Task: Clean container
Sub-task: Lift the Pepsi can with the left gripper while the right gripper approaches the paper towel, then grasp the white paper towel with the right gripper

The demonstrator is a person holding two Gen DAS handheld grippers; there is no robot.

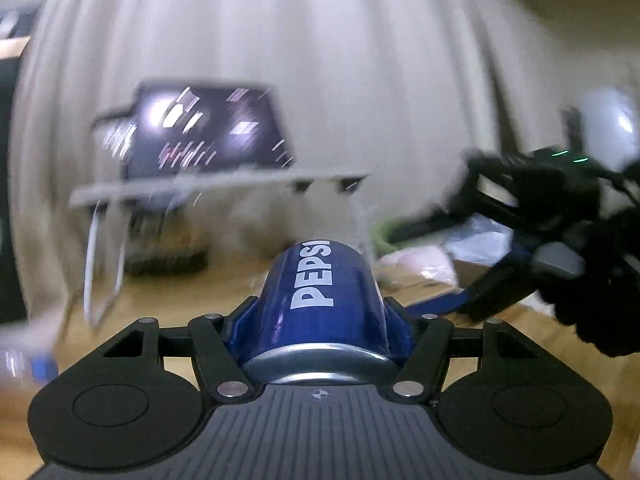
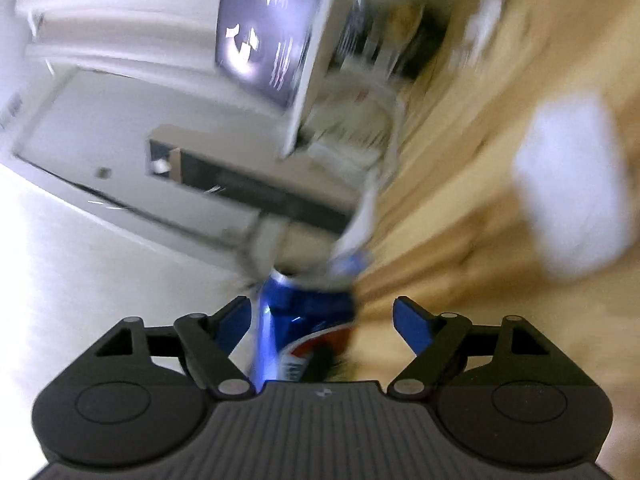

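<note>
Pepsi can (image 1: 320, 300) sits clamped in our left tool (image 1: 318, 316), blue pads pressed on both sides, silver base toward the lens, lettering running away from us. Our right tool (image 2: 322, 312) is spread wide, grasping nothing; the same can (image 2: 298, 320) shows between and just ahead of its blue fingers (image 2: 412, 322), touching neither as far as we can tell. From the left wrist we see the right tool (image 1: 516, 216) off to the right, above the wooden bench (image 1: 168, 296). Farther back, heavily blurred: a dark glossy box (image 1: 208, 128) on a grey rack (image 1: 216, 188), white curtain (image 1: 360, 60) behind.
</note>
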